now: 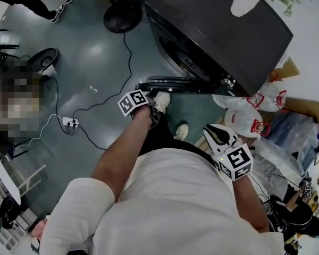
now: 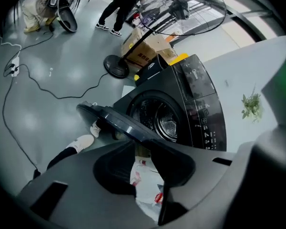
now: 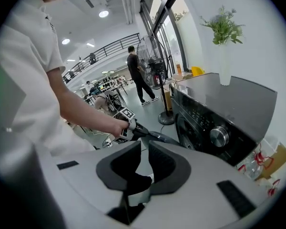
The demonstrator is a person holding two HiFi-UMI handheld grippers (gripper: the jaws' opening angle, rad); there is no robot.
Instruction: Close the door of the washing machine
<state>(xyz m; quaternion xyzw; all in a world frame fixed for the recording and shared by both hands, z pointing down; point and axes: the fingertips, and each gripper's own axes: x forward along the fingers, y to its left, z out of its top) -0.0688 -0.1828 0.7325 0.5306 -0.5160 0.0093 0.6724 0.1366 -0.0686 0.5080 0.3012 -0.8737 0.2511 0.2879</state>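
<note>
grey jaws of the left gripper (image 2: 143,149) stand a little apart with nothing between them; only a white plastic bag (image 2: 145,182) shows through the gap. just past their tips lies the door (image 2: 117,122) of the washing machine (image 2: 200,104). it is wide open and seen edge-on, its long side running across the left gripper view from upper left to lower right. the free end is the left one, near the person's white shoe (image 2: 80,142); the other end meets the machine front by the round drum opening (image 2: 158,118). whether the tips touch the door's rim or stop just short, i cannot tell. the right gripper (image 3: 144,149), jaws also narrowly apart and empty, hangs by the person's side, well apart from the door. so the left is the nearer one, and i judge the closing push should go from the free end toward the drum opening.
</note>
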